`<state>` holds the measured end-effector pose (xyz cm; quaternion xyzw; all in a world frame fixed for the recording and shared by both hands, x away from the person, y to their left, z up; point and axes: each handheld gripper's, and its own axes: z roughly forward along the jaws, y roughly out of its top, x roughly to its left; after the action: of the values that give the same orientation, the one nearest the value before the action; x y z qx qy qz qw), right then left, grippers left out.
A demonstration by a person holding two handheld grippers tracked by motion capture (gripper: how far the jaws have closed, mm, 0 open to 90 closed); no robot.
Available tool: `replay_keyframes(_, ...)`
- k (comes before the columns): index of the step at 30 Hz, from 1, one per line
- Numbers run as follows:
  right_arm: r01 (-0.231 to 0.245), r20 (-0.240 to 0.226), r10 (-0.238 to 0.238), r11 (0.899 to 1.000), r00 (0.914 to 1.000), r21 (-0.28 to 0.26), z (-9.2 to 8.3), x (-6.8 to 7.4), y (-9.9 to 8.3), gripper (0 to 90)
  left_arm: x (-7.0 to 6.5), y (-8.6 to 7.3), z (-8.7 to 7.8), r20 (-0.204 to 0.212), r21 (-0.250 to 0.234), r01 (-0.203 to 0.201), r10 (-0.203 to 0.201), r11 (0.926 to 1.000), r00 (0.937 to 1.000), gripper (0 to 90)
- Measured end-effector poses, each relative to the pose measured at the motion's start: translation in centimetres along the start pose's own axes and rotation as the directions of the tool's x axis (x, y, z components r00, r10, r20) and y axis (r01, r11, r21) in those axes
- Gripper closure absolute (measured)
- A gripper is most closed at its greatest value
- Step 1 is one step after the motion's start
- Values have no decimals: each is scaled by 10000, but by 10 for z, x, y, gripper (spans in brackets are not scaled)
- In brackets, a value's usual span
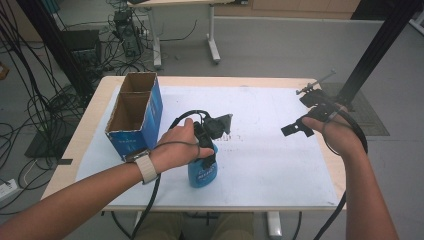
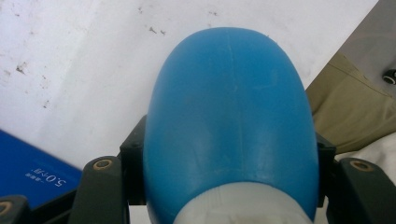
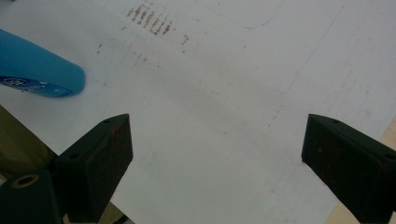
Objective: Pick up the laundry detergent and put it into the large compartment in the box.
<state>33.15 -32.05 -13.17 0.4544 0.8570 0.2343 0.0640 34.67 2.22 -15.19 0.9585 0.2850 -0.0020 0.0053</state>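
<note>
A blue plastic bottle (image 1: pixel 202 172) with a pale neck stands upright near the front middle of the white sheet (image 1: pixel 270 160). My left gripper (image 1: pixel 206 134) comes down on it from above and is shut on it. In the left gripper view the bottle's blue body (image 2: pixel 229 116) sits between the two black jaws, which press on its sides. My right gripper (image 1: pixel 302 114) hovers over the right side of the sheet, open, with nothing between its fingers (image 3: pixel 105 156). The bottle's lower end (image 3: pixel 39 70) shows at the far left of the right gripper view.
An open blue cardboard box (image 1: pixel 135 112) with two compartments stands at the left of the table, close to my left hand. The sheet (image 3: pixel 224 93) carries faint brown marks. A black frame post (image 1: pixel 377 45) rises at the table's far right corner.
</note>
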Motion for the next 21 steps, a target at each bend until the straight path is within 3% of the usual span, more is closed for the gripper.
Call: replay_keyframes(21, -29, 1, 29, 10000, 10000, -58, -2, 0, -1, 87, 0, 0, 0, -9, 1, 33, -33, 10000, 10000, 385)
